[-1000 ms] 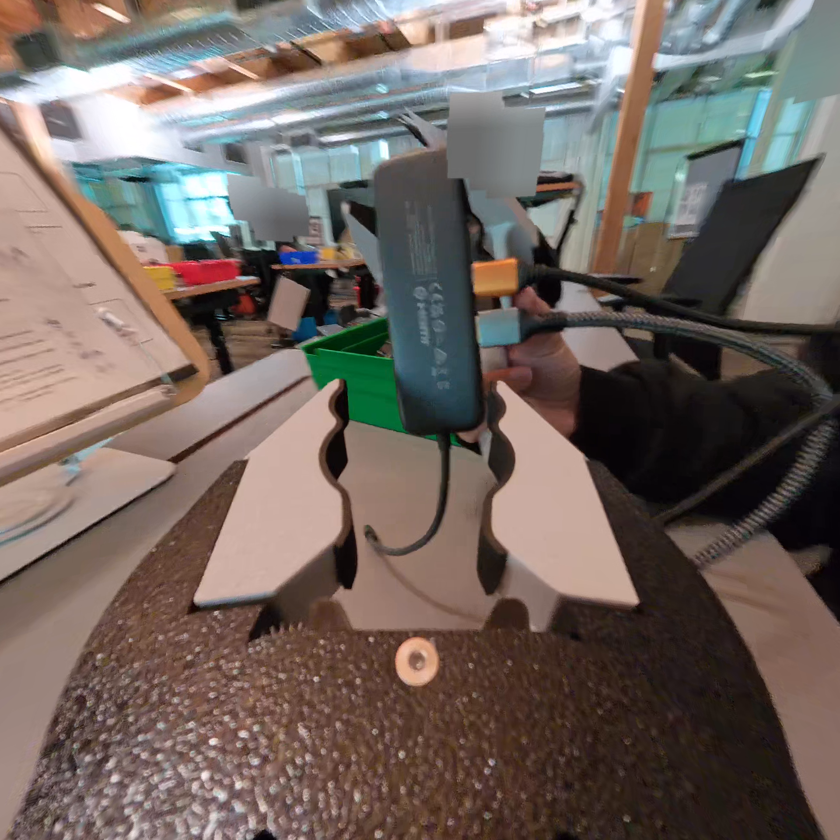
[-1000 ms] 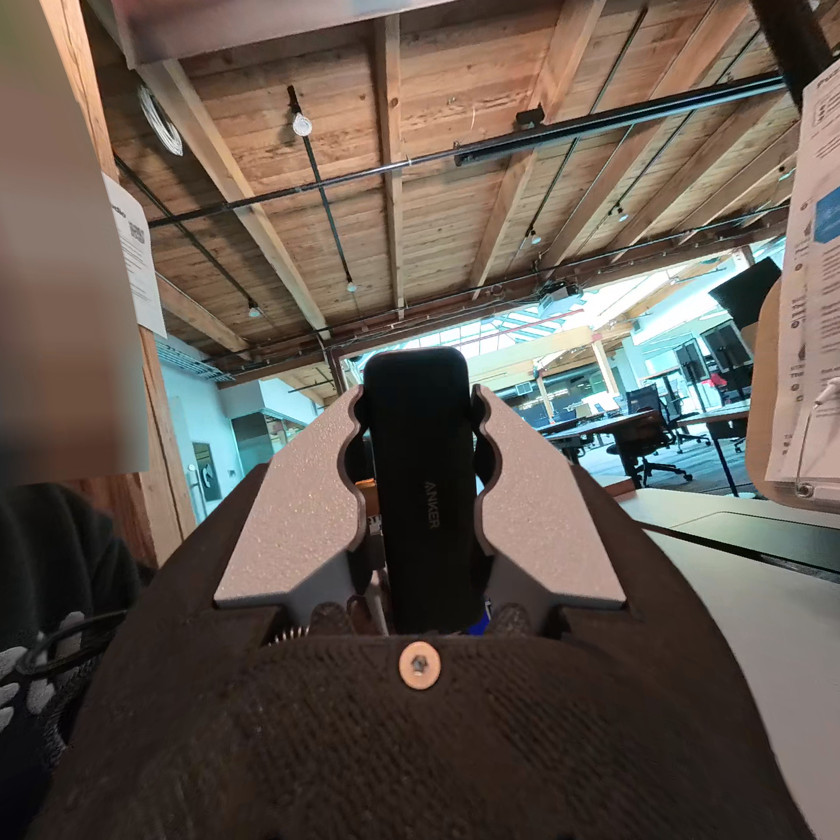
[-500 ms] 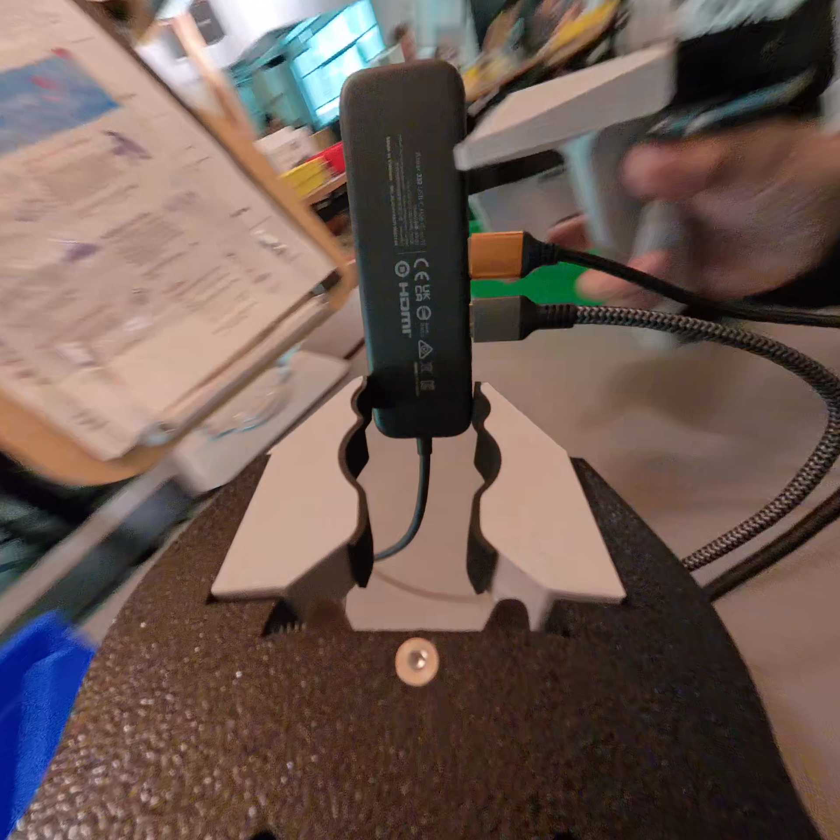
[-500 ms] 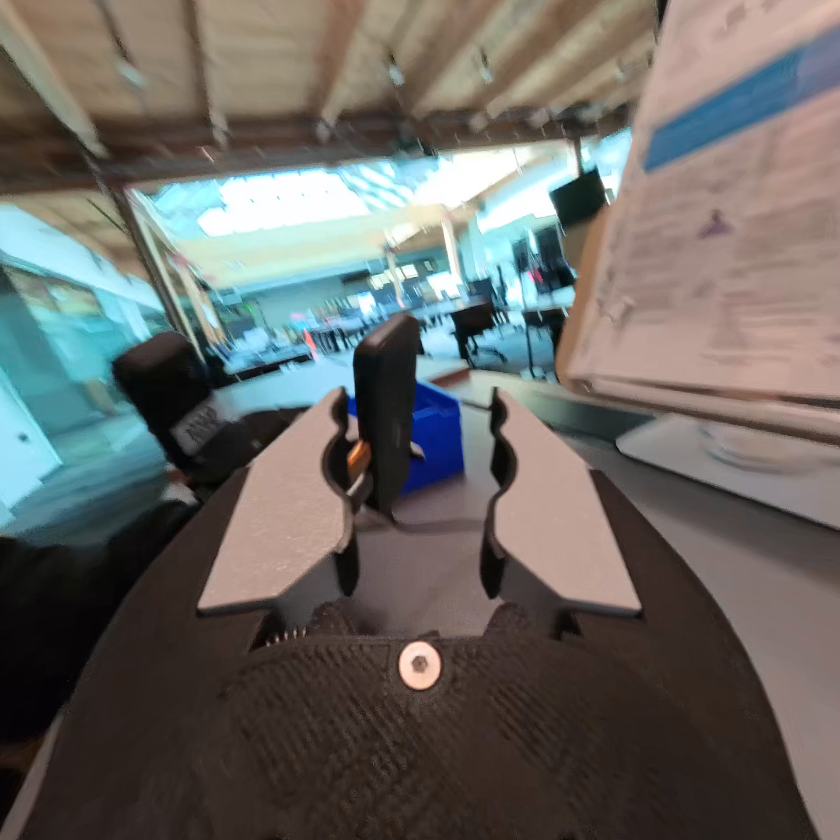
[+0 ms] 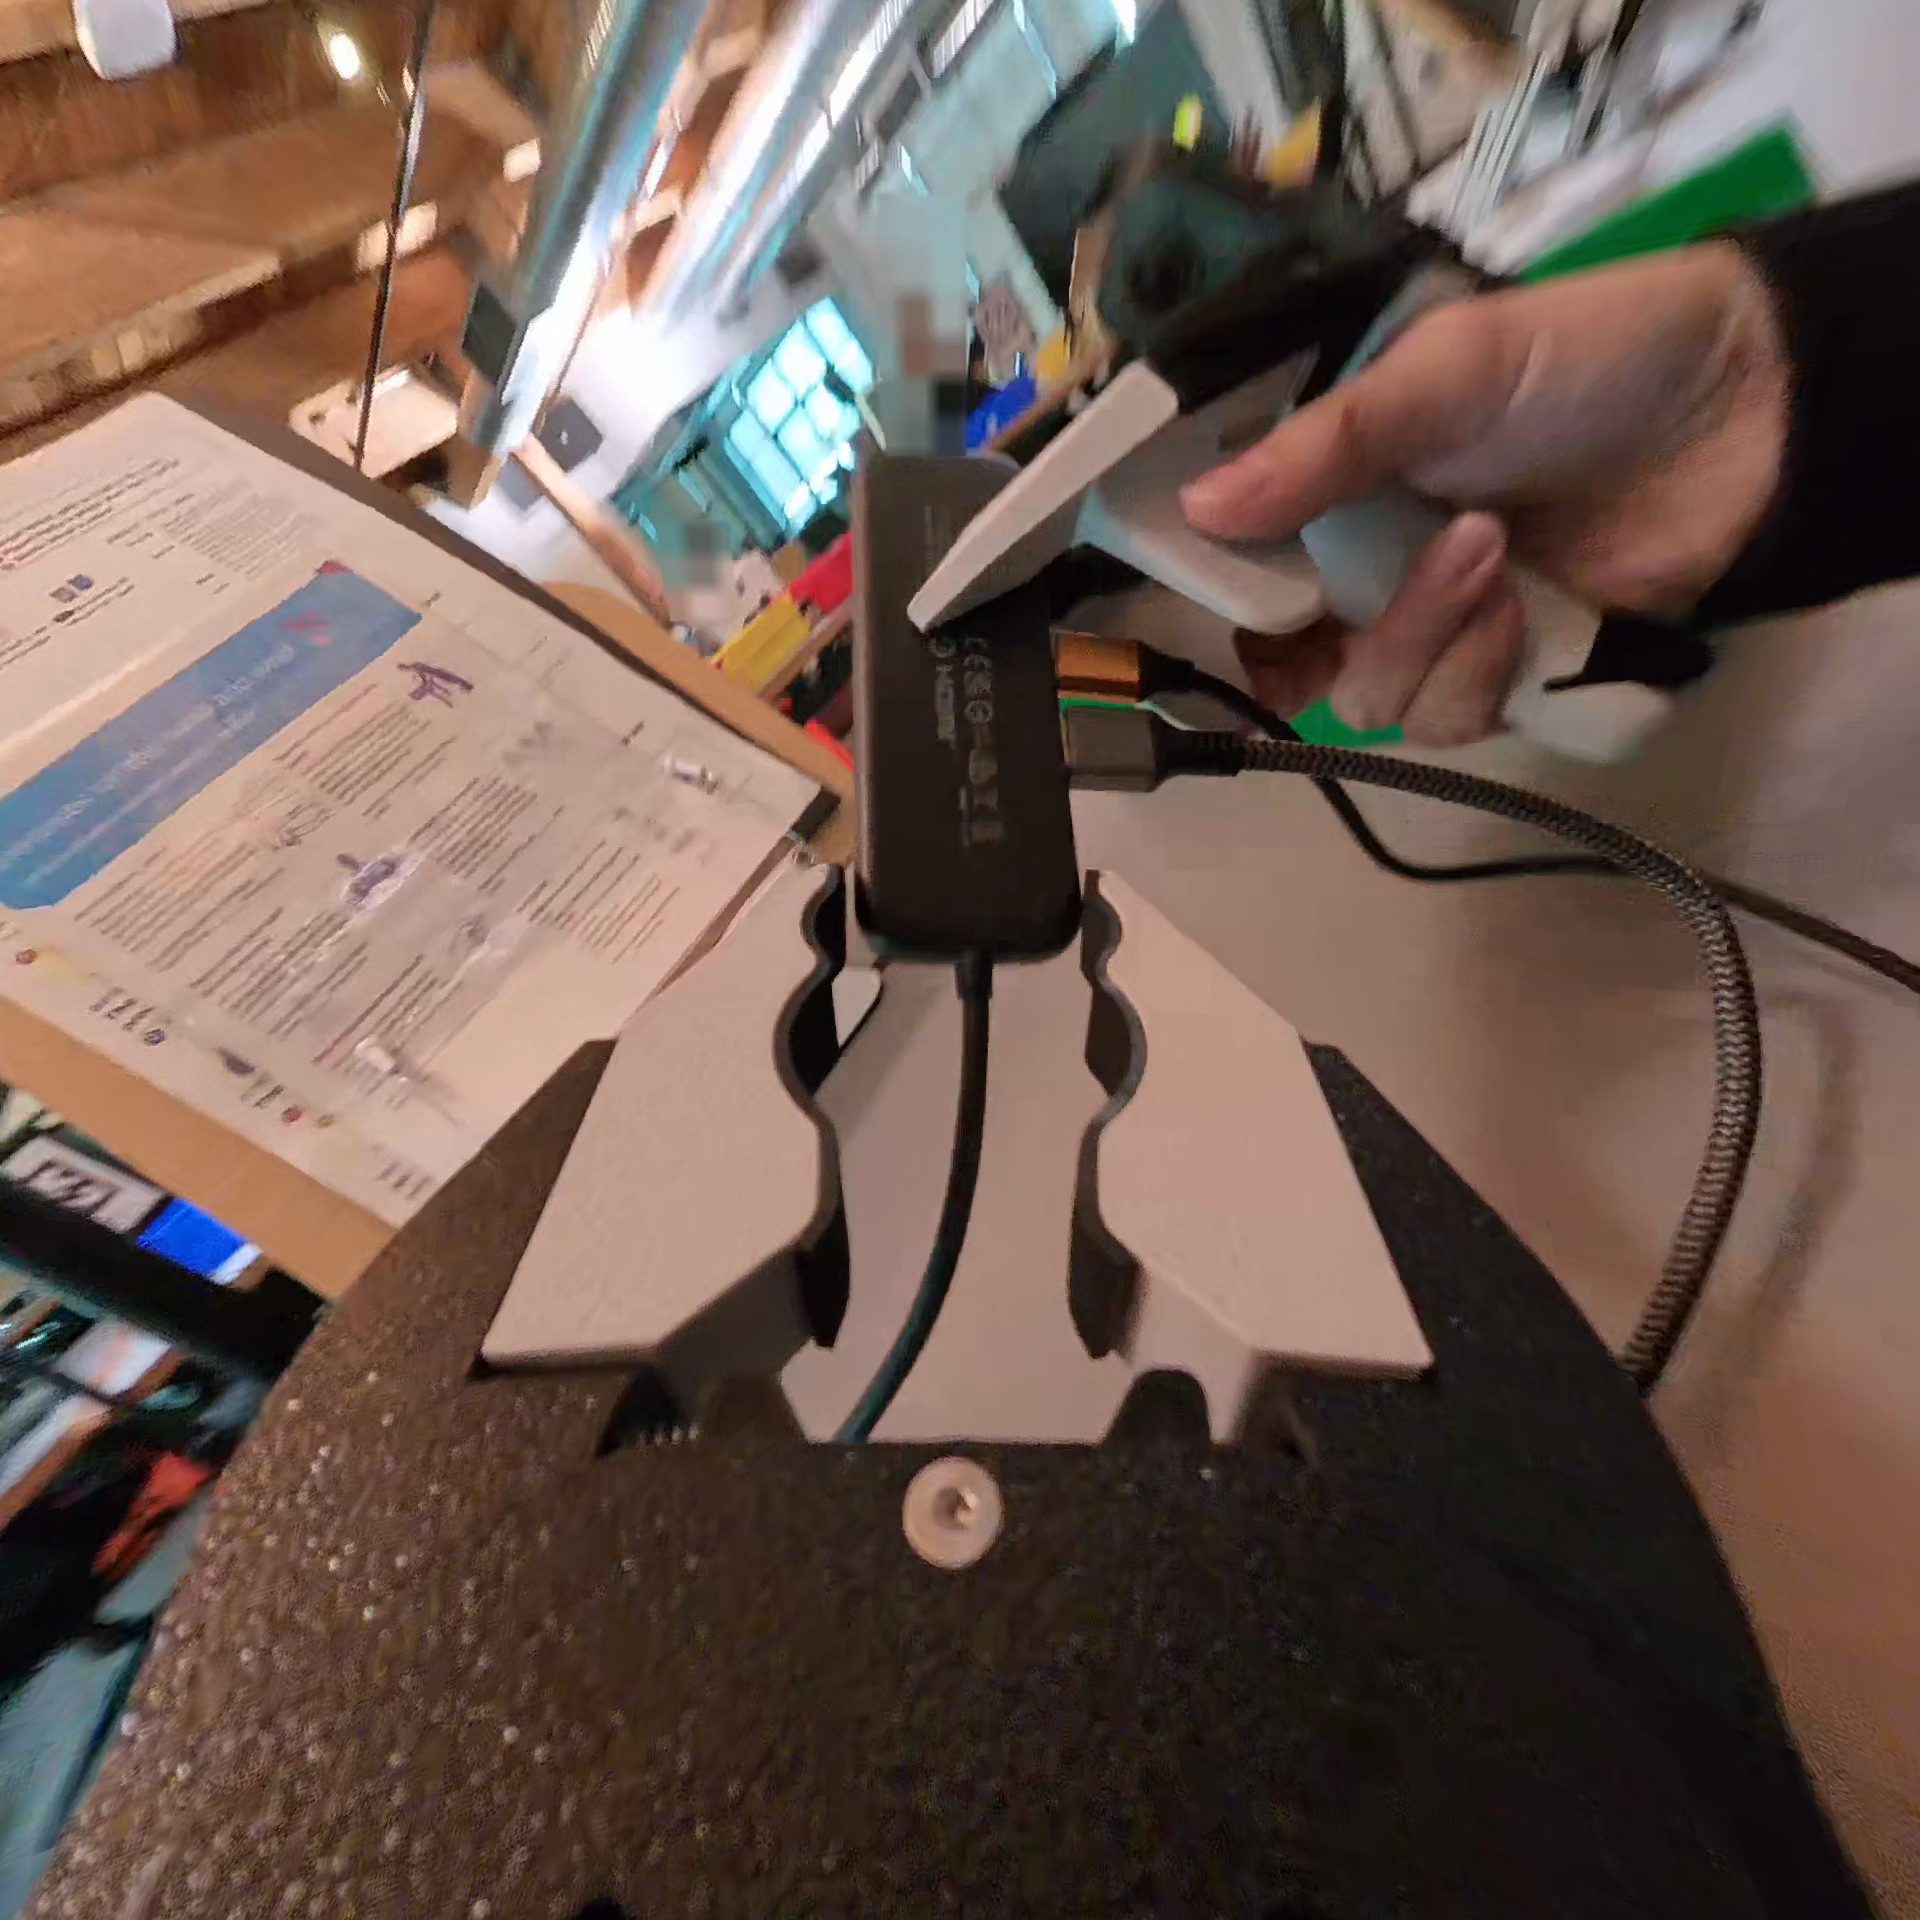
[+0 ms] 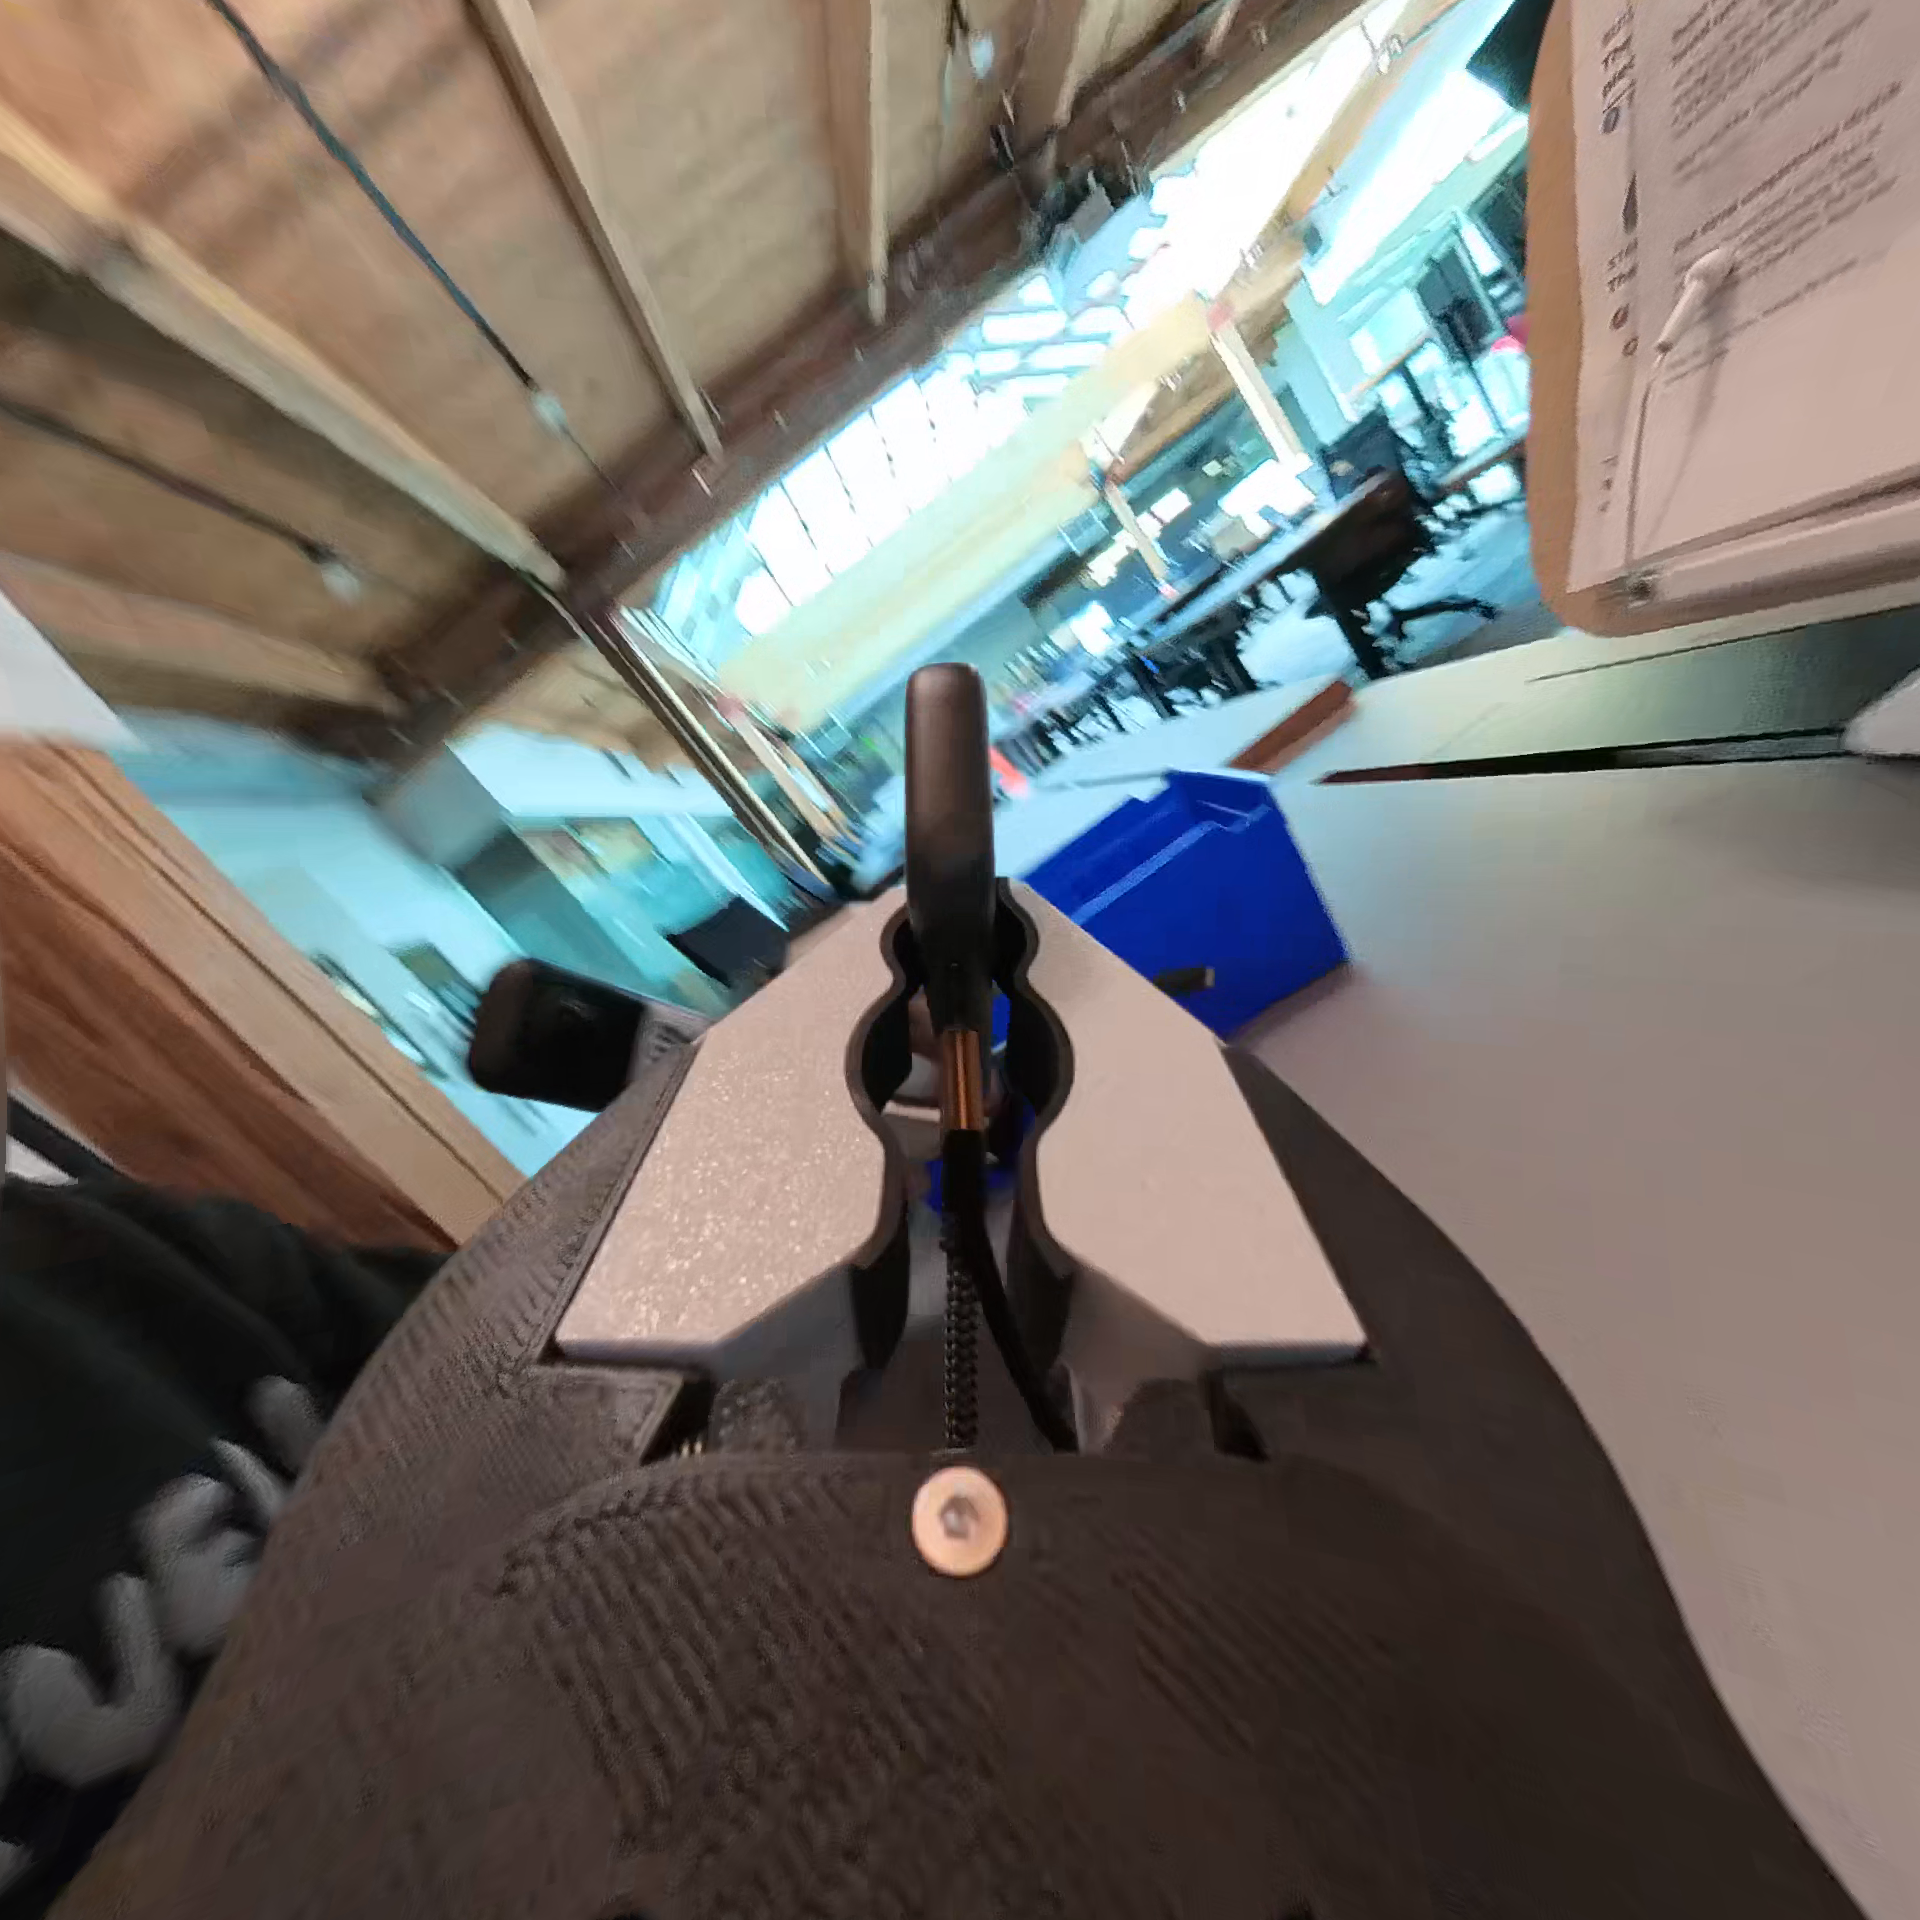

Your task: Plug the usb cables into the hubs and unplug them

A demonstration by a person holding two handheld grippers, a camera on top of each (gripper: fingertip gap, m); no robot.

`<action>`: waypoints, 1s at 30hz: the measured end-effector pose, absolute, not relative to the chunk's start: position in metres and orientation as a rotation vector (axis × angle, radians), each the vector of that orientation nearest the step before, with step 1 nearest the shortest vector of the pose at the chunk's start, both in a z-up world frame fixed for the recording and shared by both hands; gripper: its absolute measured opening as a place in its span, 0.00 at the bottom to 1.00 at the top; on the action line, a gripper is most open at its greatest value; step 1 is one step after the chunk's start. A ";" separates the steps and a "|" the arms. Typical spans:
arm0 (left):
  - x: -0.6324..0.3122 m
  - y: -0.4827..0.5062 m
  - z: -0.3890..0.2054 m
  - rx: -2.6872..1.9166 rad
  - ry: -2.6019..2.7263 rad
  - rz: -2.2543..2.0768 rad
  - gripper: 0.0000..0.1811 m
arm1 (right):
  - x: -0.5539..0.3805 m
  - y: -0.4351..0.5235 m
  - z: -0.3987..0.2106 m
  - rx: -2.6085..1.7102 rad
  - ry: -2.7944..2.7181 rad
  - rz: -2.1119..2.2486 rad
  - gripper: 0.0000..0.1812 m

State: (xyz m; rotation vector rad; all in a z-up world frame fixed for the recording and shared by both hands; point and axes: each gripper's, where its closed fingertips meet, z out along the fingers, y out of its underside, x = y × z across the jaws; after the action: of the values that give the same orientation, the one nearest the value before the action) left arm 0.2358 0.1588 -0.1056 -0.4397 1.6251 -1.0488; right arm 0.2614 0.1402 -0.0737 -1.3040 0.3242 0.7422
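A dark USB hub [image 5: 956, 769] stands upright between both grippers. My left gripper [image 5: 964, 904] is shut on its lower end, and the hub's own thin cable [image 5: 966, 1122] hangs down between the fingers. An orange plug [image 5: 1096, 665] and a grey plug [image 5: 1107, 743] on a braided cable [image 5: 1704, 935] sit in its right side. My right gripper [image 6: 951, 914] is shut on the hub [image 6: 943, 790] across its thin faces, seen edge-on. The orange plug [image 6: 961, 1081] and the braided cable [image 6: 961, 1340] run back between its fingers. One right finger [image 5: 997, 530] lies across the hub's face.
A board with printed sheets [image 5: 312, 779] leans at the left, and shows at the right in the right wrist view [image 6: 1745, 312]. A blue bin [image 6: 1195, 904] stands on the grey table [image 6: 1558, 1039]. A hand [image 5: 1507, 468] holds the right gripper; something green [image 5: 1683, 208] is blurred behind it.
The right gripper, open beside the hub half a second ago, has closed on its thin faces. The left gripper keeps the hub's lower end. Both views have tilted.
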 end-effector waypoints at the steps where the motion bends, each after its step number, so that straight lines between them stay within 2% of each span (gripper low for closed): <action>1: 0.233 0.160 -0.101 -0.436 1.600 -1.107 0.25 | 0.263 0.138 -0.068 -1.239 0.360 0.829 0.06; 4: 0.227 0.159 -0.093 -0.428 1.541 -1.237 0.30 | 0.258 0.139 -0.066 -1.187 0.414 0.985 0.06; 8: 0.224 0.149 -0.089 -0.376 1.518 -1.239 0.25 | 0.250 0.147 -0.071 -1.176 0.469 1.076 0.06; 18: 0.229 0.146 -0.088 -0.399 1.452 -1.197 0.25 | 0.253 0.146 -0.068 -1.137 0.505 1.094 0.06; 23: 0.240 0.153 -0.098 -0.536 1.498 -1.161 0.25 | 0.257 0.147 -0.069 -1.190 0.474 0.949 0.06; 24: 0.243 0.157 -0.097 -0.589 1.485 -1.191 0.25 | 0.256 0.147 -0.070 -1.234 0.440 0.887 0.07; 28: 0.252 0.199 -0.093 -0.888 1.333 -1.275 0.25 | 0.255 0.152 -0.083 -1.462 0.265 0.411 0.30; 30: 0.255 0.213 -0.098 -1.000 1.294 -1.254 0.25 | 0.259 0.157 -0.096 -1.564 0.151 0.060 0.34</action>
State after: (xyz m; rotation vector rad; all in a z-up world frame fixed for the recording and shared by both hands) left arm 0.2546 0.2133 -0.0977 -0.9999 1.2942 -1.2540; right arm 0.2591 0.1573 -0.0962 -1.5638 0.1508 0.0601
